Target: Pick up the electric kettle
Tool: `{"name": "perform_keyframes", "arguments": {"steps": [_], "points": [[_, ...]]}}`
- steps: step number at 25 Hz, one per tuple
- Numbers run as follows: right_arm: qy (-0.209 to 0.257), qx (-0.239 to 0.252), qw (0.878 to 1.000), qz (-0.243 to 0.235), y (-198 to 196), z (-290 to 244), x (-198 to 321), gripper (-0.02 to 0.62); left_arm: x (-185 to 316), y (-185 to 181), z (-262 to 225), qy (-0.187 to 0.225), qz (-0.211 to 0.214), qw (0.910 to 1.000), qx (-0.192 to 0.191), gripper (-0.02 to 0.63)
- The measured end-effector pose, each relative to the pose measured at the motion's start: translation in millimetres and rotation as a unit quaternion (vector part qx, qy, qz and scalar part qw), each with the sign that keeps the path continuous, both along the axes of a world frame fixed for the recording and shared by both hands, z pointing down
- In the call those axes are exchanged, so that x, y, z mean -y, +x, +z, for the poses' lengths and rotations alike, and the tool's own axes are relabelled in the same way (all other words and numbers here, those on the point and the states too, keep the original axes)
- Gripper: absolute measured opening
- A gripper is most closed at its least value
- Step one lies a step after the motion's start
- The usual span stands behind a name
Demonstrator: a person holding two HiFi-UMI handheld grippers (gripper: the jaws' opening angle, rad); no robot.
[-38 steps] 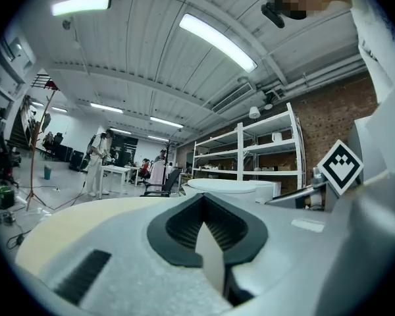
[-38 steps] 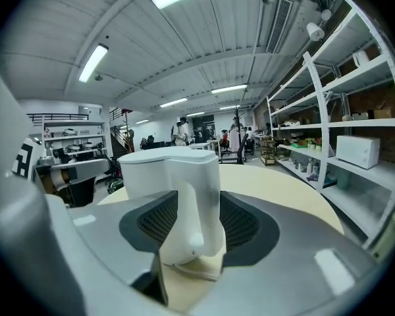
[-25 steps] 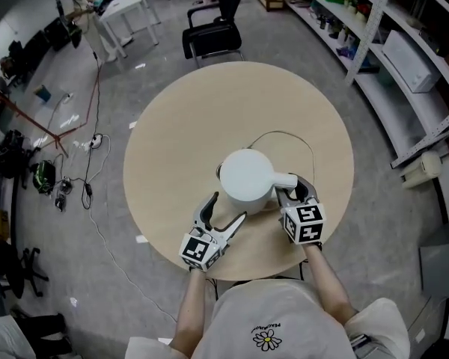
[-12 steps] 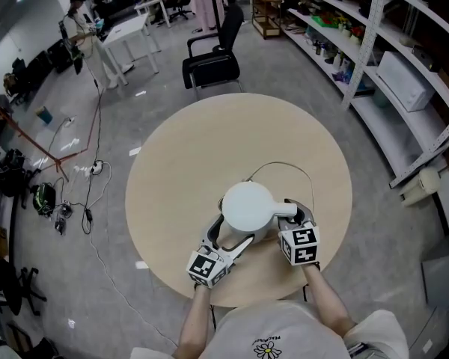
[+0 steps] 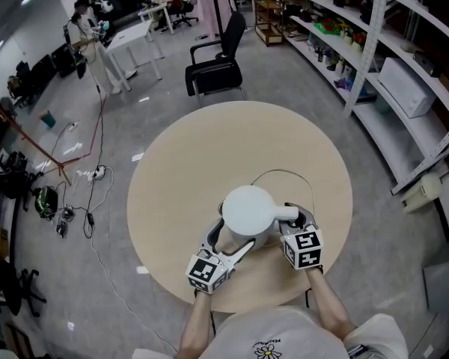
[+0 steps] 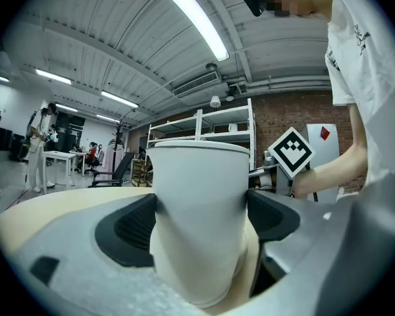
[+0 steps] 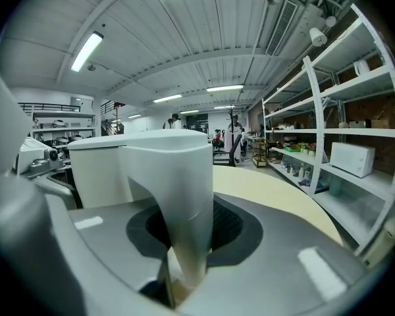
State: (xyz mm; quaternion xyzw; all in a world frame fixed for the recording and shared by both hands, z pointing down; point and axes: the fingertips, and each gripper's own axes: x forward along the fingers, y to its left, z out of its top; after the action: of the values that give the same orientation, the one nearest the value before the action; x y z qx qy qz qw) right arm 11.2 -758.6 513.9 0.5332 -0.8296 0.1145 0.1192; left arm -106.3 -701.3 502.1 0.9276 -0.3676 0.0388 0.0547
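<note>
A white electric kettle (image 5: 247, 208) stands near the front of the round beige table (image 5: 179, 163), its handle (image 5: 285, 214) pointing right. My left gripper (image 5: 227, 239) reaches in from the lower left. In the left gripper view its black pads (image 6: 133, 226) lie against both sides of the kettle's body (image 6: 197, 203), jaws spread wide. My right gripper (image 5: 293, 223) is shut on the handle (image 7: 179, 189), which fills the gap between its pads (image 7: 230, 226). Whether the kettle's bottom is off the table I cannot tell.
A thin cable (image 5: 284, 174) loops on the table behind the kettle. A black chair (image 5: 215, 69) stands beyond the table's far edge. Metal shelves (image 5: 393, 58) line the right side. A person (image 5: 86, 25) stands by a white desk (image 5: 131, 36) at far left.
My left gripper slid in from beside the kettle until its jaws were around the body. My right gripper's jaws closed on the handle. Since half a second ago little has moved.
</note>
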Motion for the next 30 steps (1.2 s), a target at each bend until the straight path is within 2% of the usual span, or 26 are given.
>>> {"name": "perform_keyframes", "arguments": {"steps": [4, 10, 13, 19, 27, 30], "points": [[0.02, 0.004, 1.0, -0.006, -1.0, -27.0, 1.9, 0.091, 0.7, 0.9, -28.0, 0.025, -0.003, 0.9997, -0.004, 0.437], [0.044, 0.046, 0.998, -0.001, 0.8, -74.7, 1.1, 0.092, 1.2, 3.1, -85.4, 0.076, 0.002, 0.9971, 0.002, 0.437], [0.061, 0.053, 0.997, -0.003, 0.3, -102.4, -2.6, 0.092, -2.4, 3.7, -119.5, 0.113, 0.001, 0.9934, -0.014, 0.437], [0.098, 0.059, 0.993, -0.004, 2.7, -151.6, -11.5, 0.092, -12.8, 6.3, -165.9, 0.146, -0.002, 0.9889, -0.027, 0.437], [0.115, 0.069, 0.991, -0.004, 1.5, -170.6, -21.4, 0.092, -21.7, 3.2, -180.7, 0.144, -0.01, 0.9893, -0.02, 0.439], [0.117, 0.067, 0.991, -0.005, 4.1, -172.4, -23.8, 0.092, -22.7, 3.1, -176.3, 0.127, -0.02, 0.9916, -0.01, 0.44]]}}
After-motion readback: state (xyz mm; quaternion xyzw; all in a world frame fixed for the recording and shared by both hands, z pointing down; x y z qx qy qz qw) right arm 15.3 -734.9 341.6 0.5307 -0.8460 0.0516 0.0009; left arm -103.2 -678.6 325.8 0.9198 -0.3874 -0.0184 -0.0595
